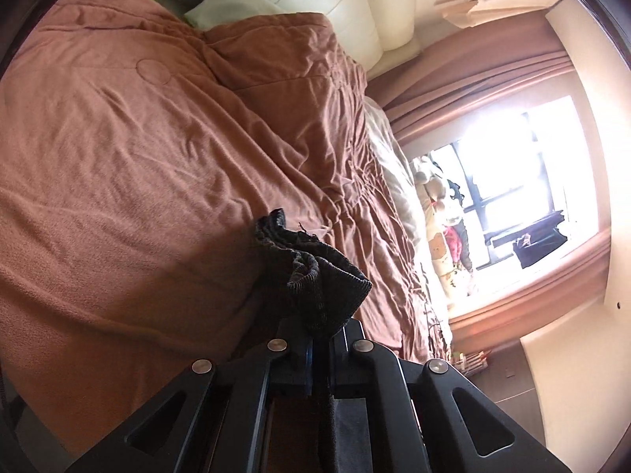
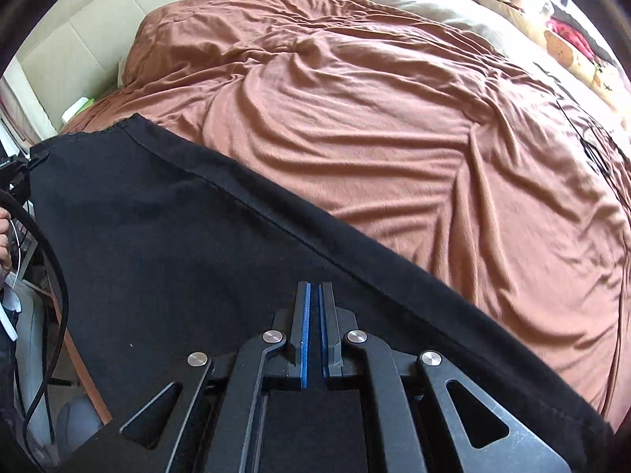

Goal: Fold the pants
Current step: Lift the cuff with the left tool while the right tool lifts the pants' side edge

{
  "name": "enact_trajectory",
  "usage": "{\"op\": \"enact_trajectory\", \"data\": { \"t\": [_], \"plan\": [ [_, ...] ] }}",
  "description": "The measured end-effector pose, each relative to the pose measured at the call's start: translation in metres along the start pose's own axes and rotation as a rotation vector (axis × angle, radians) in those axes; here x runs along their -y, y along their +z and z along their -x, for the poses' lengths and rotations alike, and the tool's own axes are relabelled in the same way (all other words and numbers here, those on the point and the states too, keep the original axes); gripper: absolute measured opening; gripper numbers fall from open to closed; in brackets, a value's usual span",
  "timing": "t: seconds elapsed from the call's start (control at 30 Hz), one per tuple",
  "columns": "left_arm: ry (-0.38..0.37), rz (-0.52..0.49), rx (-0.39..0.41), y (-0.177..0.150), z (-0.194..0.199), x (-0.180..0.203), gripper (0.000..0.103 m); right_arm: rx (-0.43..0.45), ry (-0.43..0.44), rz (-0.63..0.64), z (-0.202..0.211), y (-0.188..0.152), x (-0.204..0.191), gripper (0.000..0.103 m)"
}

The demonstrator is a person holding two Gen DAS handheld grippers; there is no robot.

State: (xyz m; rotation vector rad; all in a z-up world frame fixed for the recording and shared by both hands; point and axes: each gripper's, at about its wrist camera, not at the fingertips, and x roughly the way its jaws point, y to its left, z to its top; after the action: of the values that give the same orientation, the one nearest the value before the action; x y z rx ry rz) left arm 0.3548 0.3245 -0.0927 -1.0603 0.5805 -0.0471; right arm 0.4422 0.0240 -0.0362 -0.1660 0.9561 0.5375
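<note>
The pants (image 2: 165,236) are looking like soft, limp black cloth, light enough to hang from a pinch yet broad enough to sag and swing, so I judge they will be draping wherever they are not being held. In the right wrist view they are spreading as a dark sheet across the lower left and middle of the frame, with a stitched seam running diagonally from upper left to lower right over the brown bedspread (image 2: 394,126). The seams and hemmed edges seem the best places to be gripping, since doubled cloth slips less than a single layer.

The right gripper (image 2: 314,315) is showing at the bottom centre with its blue-lined jaws drawn together; the black cloth is lying under and around the fingers, and whether a fold is being pinched between them I cannot tell for sure.

In the left wrist view, the left gripper (image 1: 321,339) is sitting at the bottom centre, its jaws clamping a bunched, ribbed edge of the pants (image 1: 315,276). That wad is sticking up just above the fingertips, in front of the bedspread (image 1: 138,157), with a bright window (image 1: 512,181) at the right.
</note>
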Motion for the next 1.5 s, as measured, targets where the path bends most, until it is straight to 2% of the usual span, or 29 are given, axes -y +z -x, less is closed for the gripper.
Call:
{"op": "enact_trajectory", "data": {
  "t": [0.1, 0.4, 0.5, 0.8, 0.93, 1.07, 1.27, 1.5],
  "plan": [
    [-0.028, -0.029, -0.002, 0.002, 0.002, 0.021, 0.005, -0.017, 0.021, -0.078, 0.011, -0.028, 0.008, 0.001],
    [-0.122, -0.141, -0.010, 0.006, 0.010, 0.108, 0.005, -0.051, 0.091, -0.200, 0.025, -0.105, 0.005, 0.001],
    [-0.155, -0.185, -0.012, 0.003, 0.014, 0.141, 0.005, -0.064, 0.108, -0.227, 0.026, -0.122, -0.001, 0.001],
    [-0.246, -0.312, -0.038, -0.015, 0.020, 0.231, 0.005, -0.014, 0.191, -0.291, 0.044, -0.155, -0.015, 0.001],
    [-0.281, -0.348, -0.052, -0.026, 0.021, 0.262, 0.005, 0.000, 0.198, -0.287, 0.058, -0.166, -0.018, 0.001],
    [-0.317, -0.392, -0.065, -0.038, 0.023, 0.294, 0.005, 0.017, 0.207, -0.313, 0.077, -0.168, -0.005, 0.001],
    [-0.373, -0.466, -0.094, -0.066, 0.028, 0.347, 0.005, 0.092, 0.184, -0.398, 0.120, -0.185, 0.036, 0.001],
    [-0.438, -0.522, -0.137, -0.104, 0.026, 0.401, 0.005, 0.224, 0.148, -0.504, 0.190, -0.206, 0.089, 0.001]
  ]
}}
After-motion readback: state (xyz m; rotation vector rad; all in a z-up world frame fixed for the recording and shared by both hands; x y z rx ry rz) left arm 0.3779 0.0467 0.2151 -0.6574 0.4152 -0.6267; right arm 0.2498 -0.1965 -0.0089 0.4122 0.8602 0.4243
